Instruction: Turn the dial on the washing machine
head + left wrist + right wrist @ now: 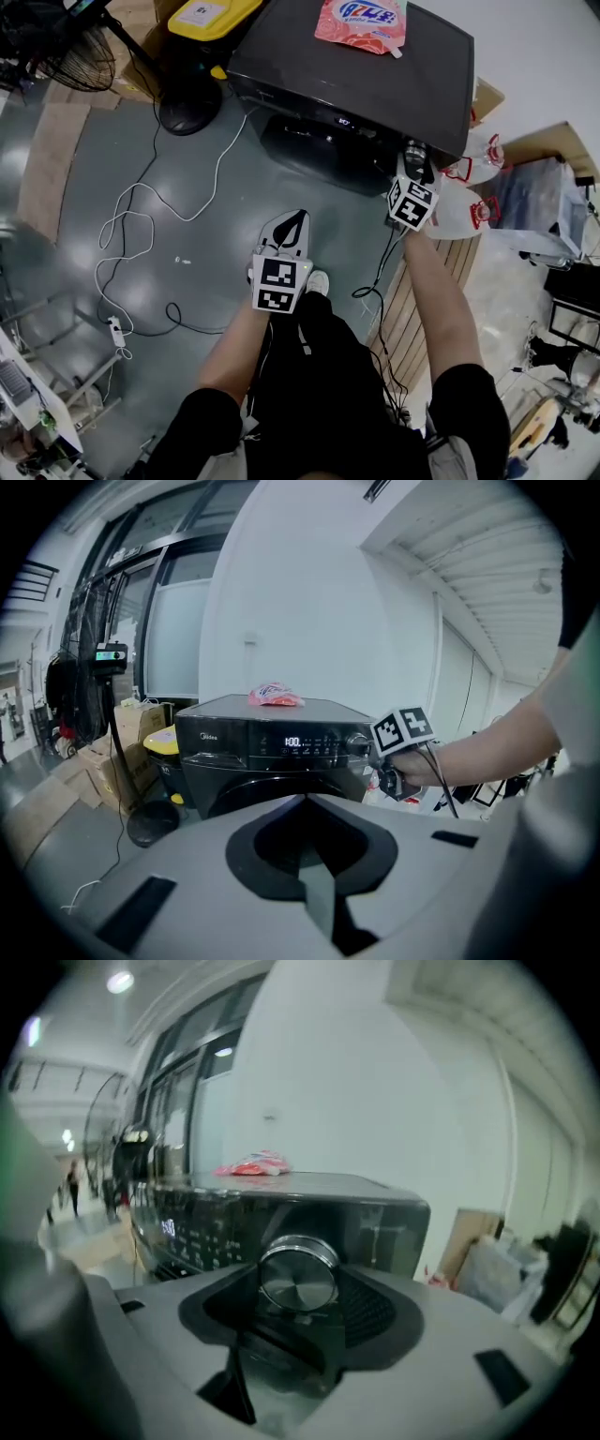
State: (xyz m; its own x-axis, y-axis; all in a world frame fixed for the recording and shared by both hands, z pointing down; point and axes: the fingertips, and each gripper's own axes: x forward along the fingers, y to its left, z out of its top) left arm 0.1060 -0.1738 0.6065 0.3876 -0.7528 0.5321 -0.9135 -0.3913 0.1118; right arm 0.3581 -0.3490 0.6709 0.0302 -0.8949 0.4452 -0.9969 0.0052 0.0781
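currently the right gripper (415, 159) is at the washing machine's (375, 84) front panel, upper right of the head view, its 2 jaws spread wide and clamped around the silver dial (298, 1274). lower centre, the left gripper (291, 230) hangs over the floor (141, 141), jaws pressed together on nothing.

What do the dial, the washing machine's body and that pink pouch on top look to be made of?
The dial looks like metal or chromed plastic: brushed silver face, bright rim. The washing machine seems dark glossy plastic or painted sheet metal; its front mirrors the room. The pink pouch looks like soft printed plastic film, lying slumped and shiny.
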